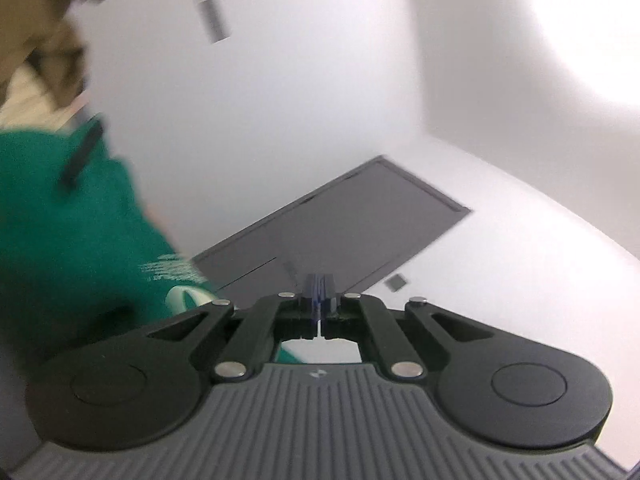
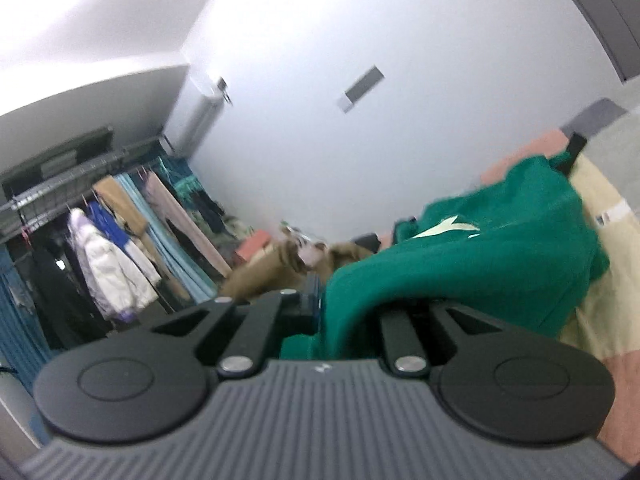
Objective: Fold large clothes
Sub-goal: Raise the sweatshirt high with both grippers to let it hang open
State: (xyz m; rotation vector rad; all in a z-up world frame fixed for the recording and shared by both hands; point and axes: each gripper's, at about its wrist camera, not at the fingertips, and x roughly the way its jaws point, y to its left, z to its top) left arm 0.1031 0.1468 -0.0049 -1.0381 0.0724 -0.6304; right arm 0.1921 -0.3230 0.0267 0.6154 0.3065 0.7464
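Right wrist: green garment (image 2: 460, 272) edge, tool-pinched (image 2: 318, 300).

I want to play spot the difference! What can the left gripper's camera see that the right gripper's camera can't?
Only the left wrist view shows the dark door and the left gripper, its jaws shut with no cloth visible between them. Only the right wrist view shows the rack of hanging clothes and the right gripper, shut on the green garment. Both show that green garment, the white wall and its small grey panel.
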